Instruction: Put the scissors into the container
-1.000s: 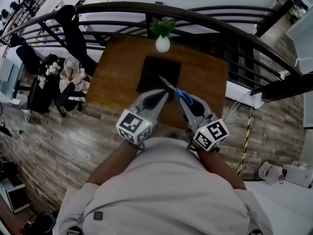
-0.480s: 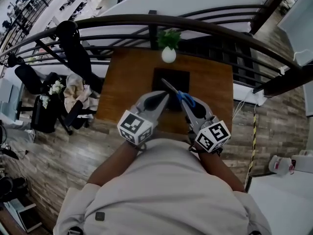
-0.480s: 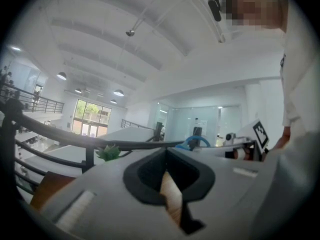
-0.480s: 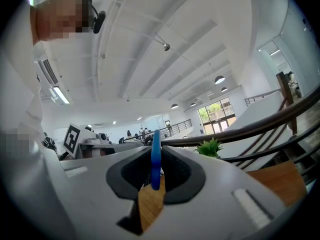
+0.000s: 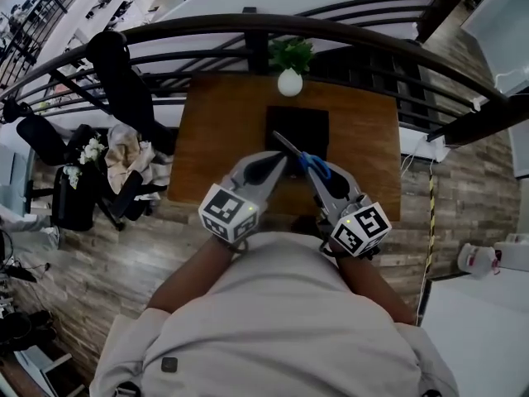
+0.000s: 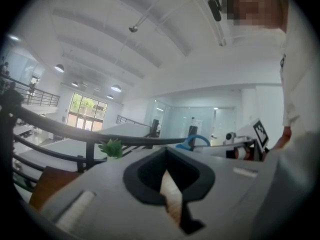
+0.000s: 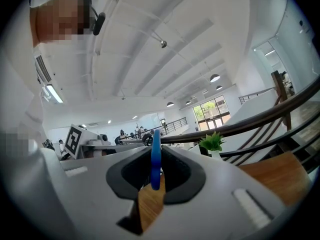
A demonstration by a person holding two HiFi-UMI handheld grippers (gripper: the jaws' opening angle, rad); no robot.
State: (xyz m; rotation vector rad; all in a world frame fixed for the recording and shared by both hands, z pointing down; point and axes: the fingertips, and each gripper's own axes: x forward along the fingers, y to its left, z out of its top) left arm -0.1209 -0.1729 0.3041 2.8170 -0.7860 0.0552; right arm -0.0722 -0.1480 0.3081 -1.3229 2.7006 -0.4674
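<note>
As you draw nearer the brown wooden table [image 5: 207, 139], your right gripper [image 5: 316, 177] stays clamped on the blue-handled steel scissors [image 5: 312, 165], whose blade now lines up over the black rectangular container [image 5: 304, 121], while your left gripper [image 5: 273, 164] rides alongside, closed and empty.

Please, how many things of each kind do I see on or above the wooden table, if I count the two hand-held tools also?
scissors: 1
container: 1
potted plant: 1
tools: 2, left tool and right tool
Total: 5
</note>
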